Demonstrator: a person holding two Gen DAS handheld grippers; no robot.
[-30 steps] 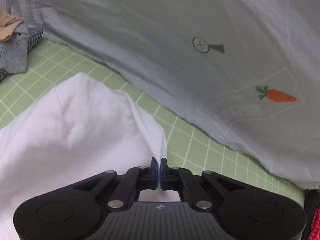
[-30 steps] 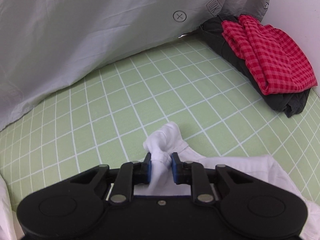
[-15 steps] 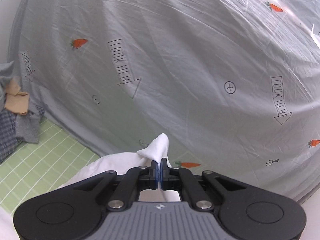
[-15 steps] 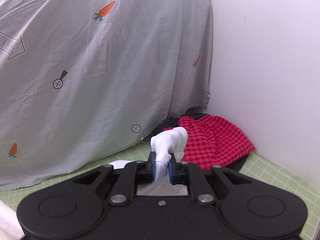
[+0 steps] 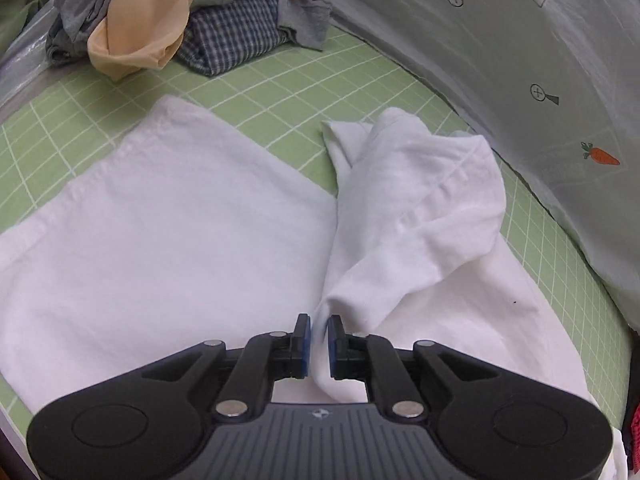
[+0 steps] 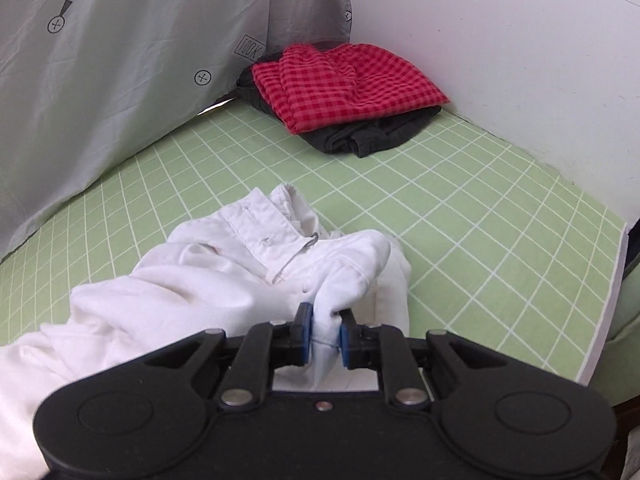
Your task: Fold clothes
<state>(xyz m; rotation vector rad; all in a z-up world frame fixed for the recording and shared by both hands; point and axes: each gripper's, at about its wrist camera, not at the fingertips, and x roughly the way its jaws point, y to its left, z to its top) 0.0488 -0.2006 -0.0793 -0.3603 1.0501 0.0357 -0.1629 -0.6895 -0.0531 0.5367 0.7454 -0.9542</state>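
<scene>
- Left gripper [image 5: 319, 345] pinches a fold of the white garment [image 5: 160, 232]; right gripper [image 6: 324, 338] clamps a bunched part near its button placket.
- Garment lies on the green grid mat [image 6: 460, 200], one half flat, the other rumpled.
- Likely mid-fold: keep both pinches level, pull the cloth taut, lay edges aligned.

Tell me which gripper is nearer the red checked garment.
Right. The right gripper, shut on the white garment, faces the red checked garment across open mat. The left gripper sees only a red sliver at its view's right edge.
</scene>
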